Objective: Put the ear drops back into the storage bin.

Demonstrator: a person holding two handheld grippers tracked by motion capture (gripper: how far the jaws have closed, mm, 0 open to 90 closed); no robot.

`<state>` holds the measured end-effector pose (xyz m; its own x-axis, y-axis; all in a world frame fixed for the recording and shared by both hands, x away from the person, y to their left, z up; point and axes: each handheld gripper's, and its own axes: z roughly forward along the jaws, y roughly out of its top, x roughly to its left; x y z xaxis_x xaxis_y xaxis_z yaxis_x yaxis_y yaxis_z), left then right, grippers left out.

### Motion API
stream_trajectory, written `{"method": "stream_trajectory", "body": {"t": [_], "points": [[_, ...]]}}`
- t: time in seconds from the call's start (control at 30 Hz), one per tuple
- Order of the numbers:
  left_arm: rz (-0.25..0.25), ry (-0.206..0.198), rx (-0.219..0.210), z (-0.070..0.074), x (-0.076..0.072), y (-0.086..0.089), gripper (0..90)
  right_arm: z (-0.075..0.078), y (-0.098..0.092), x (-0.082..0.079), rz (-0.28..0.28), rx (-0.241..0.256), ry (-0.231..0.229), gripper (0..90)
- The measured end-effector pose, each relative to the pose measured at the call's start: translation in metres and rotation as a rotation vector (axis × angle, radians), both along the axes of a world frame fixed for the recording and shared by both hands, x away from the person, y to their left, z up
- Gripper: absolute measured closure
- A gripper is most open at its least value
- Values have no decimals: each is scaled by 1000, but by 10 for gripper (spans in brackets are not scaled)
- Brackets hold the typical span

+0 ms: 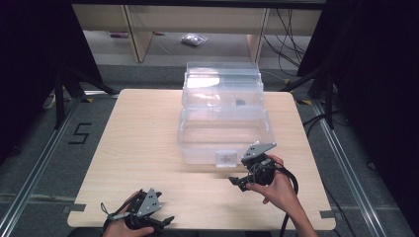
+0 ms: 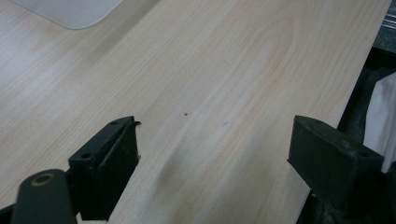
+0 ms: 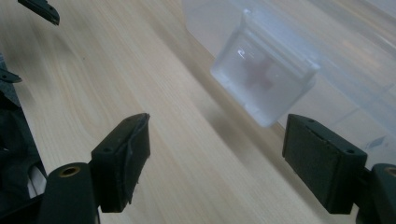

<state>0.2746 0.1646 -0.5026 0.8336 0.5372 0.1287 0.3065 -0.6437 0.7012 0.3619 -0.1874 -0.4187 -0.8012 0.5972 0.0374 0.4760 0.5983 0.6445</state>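
Observation:
A clear plastic storage box (image 1: 225, 133) stands on the wooden table (image 1: 143, 138), its lid tipped up at the back. Something small and dark (image 1: 240, 102) lies inside. A clear latch (image 1: 227, 158) hangs on the box's front wall. My right gripper (image 1: 237, 182) is open just right of and below that latch, jaws pointing left, holding nothing. In the right gripper view the latch (image 3: 264, 74) sits beyond the spread jaws of the right gripper (image 3: 217, 140). My left gripper (image 1: 165, 220) rests open at the table's near left edge; the left gripper (image 2: 215, 144) has bare wood between its jaws.
A corner of the box (image 2: 70, 9) shows at the top left of the left gripper view. Black tape forms a "5" (image 1: 79, 133) on the floor to the left. Shelf legs, cables and a small bag (image 1: 193, 39) lie beyond the table.

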Motion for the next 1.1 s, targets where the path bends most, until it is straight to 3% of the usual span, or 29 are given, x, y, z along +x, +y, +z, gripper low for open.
{"method": "stream_trajectory", "body": {"t": [0.03,0.13,0.17,0.3,0.47,0.5,0.53,0.7,0.8,1.0,1.03,1.1], "points": [[0,-1,-2,0,0,0,154,-3,0,0,10,0,-22,242],[1,-2,-2,0,0,1,154,-8,0,-3,7,10,-32,241],[1,-3,-1,0,0,0,154,-8,-1,-4,8,10,-7,240],[3,-3,-2,0,0,0,154,-12,-2,-5,20,19,-17,239],[2,-4,-1,1,0,0,154,-16,-4,-11,-14,34,-5,229],[1,-4,1,0,0,0,154,-19,-4,-10,-4,40,-25,227],[1,-4,2,0,0,0,154,-18,-5,-12,-23,38,-1,226],[0,-11,7,1,0,0,154,-24,-5,-14,-4,41,-27,223],[3,-9,4,0,0,0,154,-29,-4,-19,-8,42,-3,213],[4,-8,-2,0,0,-1,154,-39,-5,-20,-18,41,-20,202],[-8,-4,10,1,0,0,154,-39,-5,-22,-38,32,5,199],[2,-8,2,0,0,0,154,-41,-5,-21,-28,43,0,199]]}}
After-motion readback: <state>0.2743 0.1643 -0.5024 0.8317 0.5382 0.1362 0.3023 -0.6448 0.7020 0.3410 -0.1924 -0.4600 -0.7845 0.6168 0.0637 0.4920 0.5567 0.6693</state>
